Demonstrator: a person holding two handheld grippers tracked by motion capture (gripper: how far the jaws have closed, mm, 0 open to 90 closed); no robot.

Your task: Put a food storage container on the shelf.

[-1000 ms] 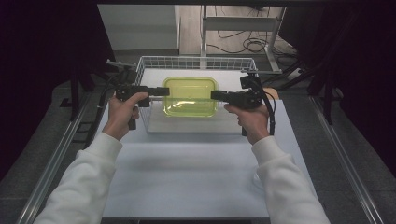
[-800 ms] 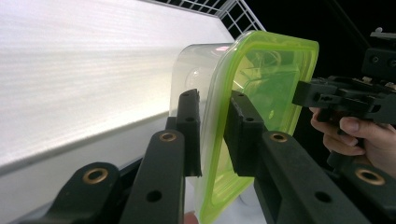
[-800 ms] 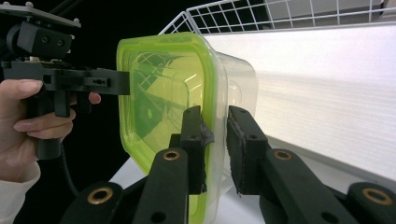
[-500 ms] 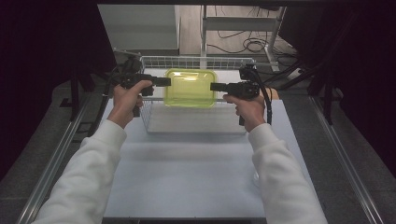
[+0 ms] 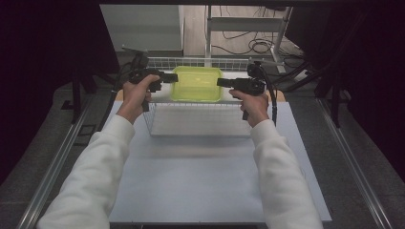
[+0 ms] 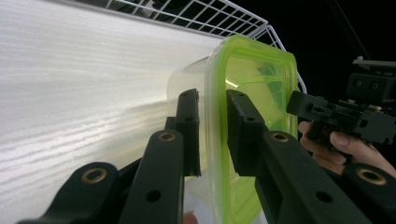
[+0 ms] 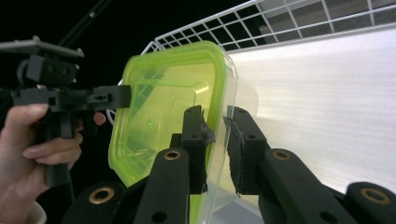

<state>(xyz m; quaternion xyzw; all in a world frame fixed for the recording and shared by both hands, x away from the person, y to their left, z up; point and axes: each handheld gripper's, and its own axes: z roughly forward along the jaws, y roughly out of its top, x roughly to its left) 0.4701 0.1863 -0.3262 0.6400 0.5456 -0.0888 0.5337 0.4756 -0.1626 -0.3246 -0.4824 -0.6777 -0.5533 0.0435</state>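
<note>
I hold the clear container with the lime-green lid (image 5: 196, 84) above the far end of the white wire basket (image 5: 191, 125), nothing visible inside it. My left gripper (image 6: 211, 122) pinches its left rim, my right gripper (image 7: 215, 135) its right rim (both narrow). White tabletop (image 5: 200, 181) lies bare near me.

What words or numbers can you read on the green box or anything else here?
None: no letters, numbers or signs can be read anywhere.
The green box, gripped at its rim by the left gripper and the right gripper, is plain.
The wire basket, the white table and the grippers' black jaws carry no label.
</note>
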